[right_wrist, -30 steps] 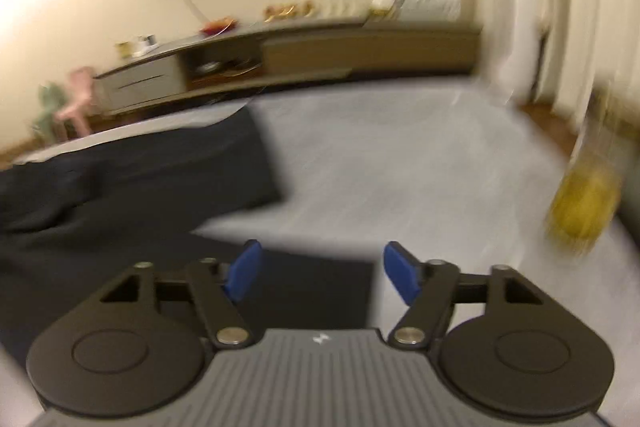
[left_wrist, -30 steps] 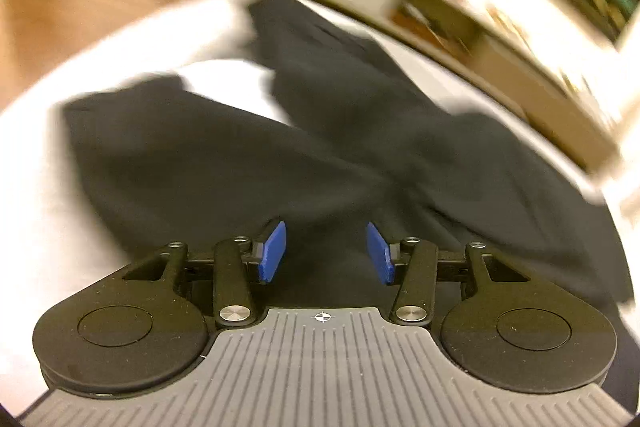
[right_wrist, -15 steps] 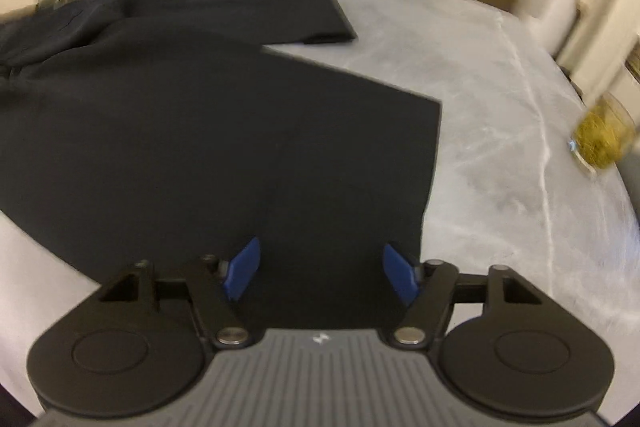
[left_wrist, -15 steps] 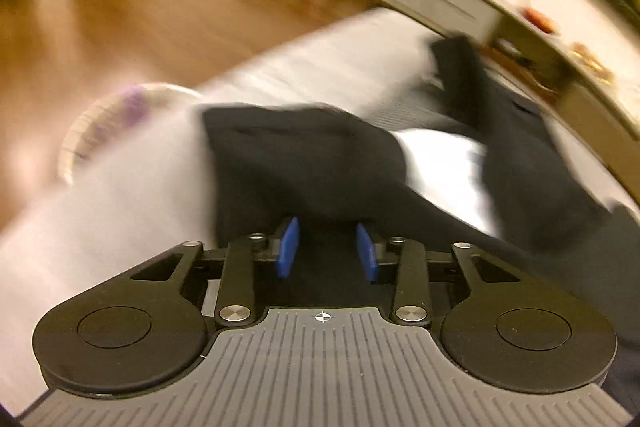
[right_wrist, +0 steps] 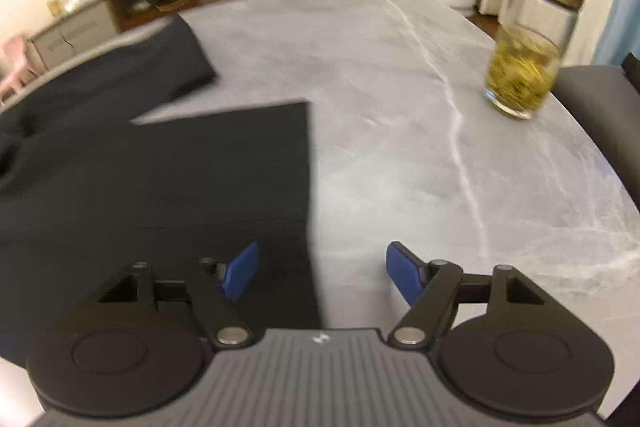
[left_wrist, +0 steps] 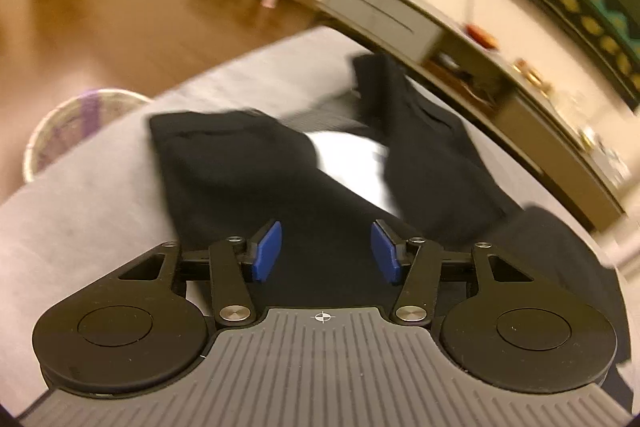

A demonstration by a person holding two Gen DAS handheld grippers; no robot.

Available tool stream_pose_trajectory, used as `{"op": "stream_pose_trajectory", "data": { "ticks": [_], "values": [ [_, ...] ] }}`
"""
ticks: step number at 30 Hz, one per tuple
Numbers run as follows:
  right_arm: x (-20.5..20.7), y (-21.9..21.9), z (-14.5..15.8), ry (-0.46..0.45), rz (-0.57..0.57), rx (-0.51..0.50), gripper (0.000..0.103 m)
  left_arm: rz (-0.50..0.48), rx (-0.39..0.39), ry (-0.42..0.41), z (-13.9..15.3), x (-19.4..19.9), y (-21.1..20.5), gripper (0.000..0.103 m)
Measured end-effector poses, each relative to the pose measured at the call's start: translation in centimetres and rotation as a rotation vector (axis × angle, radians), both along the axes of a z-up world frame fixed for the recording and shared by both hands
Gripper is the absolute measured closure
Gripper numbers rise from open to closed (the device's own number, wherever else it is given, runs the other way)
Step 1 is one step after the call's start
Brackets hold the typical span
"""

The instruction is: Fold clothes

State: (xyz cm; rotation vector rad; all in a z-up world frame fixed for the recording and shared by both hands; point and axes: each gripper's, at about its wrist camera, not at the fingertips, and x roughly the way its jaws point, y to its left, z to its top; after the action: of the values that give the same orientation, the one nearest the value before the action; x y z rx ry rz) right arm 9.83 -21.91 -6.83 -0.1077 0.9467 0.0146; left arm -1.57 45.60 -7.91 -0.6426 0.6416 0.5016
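Observation:
A pair of black trousers lies spread on the grey marble table. In the left wrist view the waist end shows with white lining at the open top. My left gripper is open and empty, just above the black cloth near the waist. In the right wrist view a trouser leg ends in a straight hem, and the other leg lies further back. My right gripper is open and empty, straddling the near leg's hem edge.
A glass jar of yellow-green tea stands on the table at the right. A dark chair sits beyond the right edge. A woven basket stands on the wooden floor left of the table. A sideboard runs along the wall.
My left gripper narrowed half a second ago and has opened wider now, with its view lifted slightly. My right gripper has moved right, from over the leg to its hem edge, staying open.

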Motion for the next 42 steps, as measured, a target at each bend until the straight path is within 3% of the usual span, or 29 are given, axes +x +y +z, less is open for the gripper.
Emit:
{"op": "stream_pose_trajectory", "data": {
  "ticks": [1, 2, 4, 9, 14, 21, 26, 28, 30, 33, 35, 37, 42],
  "values": [
    [-0.1, 0.5, 0.0, -0.006, 0.012, -0.005, 0.049, -0.024, -0.003, 0.008, -0.1, 0.5, -0.3, 0.059],
    [-0.1, 1.1, 0.0, -0.012, 0.023, -0.009, 0.054, -0.044, -0.008, 0.021, -0.4, 1.3, -0.4, 0.059],
    [-0.3, 2.2, 0.1, -0.025, 0.047, -0.019, 0.098, -0.072, -0.015, 0.042, -0.9, 1.8, -1.1, 0.059],
    [-0.3, 2.8, 0.5, -0.080, 0.035, -0.030, 0.098, -0.127, -0.021, 0.073, -2.0, 2.3, -2.4, 0.059],
    [-0.2, 1.5, 1.3, -0.156, -0.038, -0.030, 0.094, -0.102, -0.020, 0.114, -3.3, 2.6, -1.4, 0.061],
    [0.1, -0.3, 2.4, -0.263, -0.141, -0.030, 0.058, 0.017, 0.059, 0.166, -3.1, 1.4, 0.2, 0.062],
    [0.7, 1.8, 1.1, -0.163, -0.010, 0.112, 0.059, 0.059, 0.130, 0.199, -3.2, 1.3, 0.5, 0.060],
    [0.8, 2.8, 0.7, -0.129, 0.055, 0.122, 0.059, 0.088, 0.148, 0.208, -3.3, 1.1, 0.7, 0.061],
    [0.4, 3.5, 0.7, -0.119, 0.098, 0.131, 0.059, 0.116, 0.129, 0.197, -3.3, 0.4, 1.2, 0.061],
    [-0.2, 3.4, 1.3, -0.146, 0.113, 0.132, 0.053, 0.181, 0.025, 0.126, -2.4, -1.5, 1.9, 0.064],
    [-0.5, 3.9, 1.4, -0.149, 0.130, 0.124, 0.052, 0.196, -0.045, 0.035, -1.2, -3.5, 1.9, 0.057],
    [-0.8, 4.6, 1.5, -0.146, 0.151, 0.117, 0.050, 0.189, -0.090, -0.035, -0.4, -5.6, 1.2, 0.043],
    [-1.4, 6.2, 1.7, -0.138, 0.203, 0.099, 0.046, 0.189, -0.148, 0.057, -2.1, -5.6, 0.0, 0.039]
  ]
}}
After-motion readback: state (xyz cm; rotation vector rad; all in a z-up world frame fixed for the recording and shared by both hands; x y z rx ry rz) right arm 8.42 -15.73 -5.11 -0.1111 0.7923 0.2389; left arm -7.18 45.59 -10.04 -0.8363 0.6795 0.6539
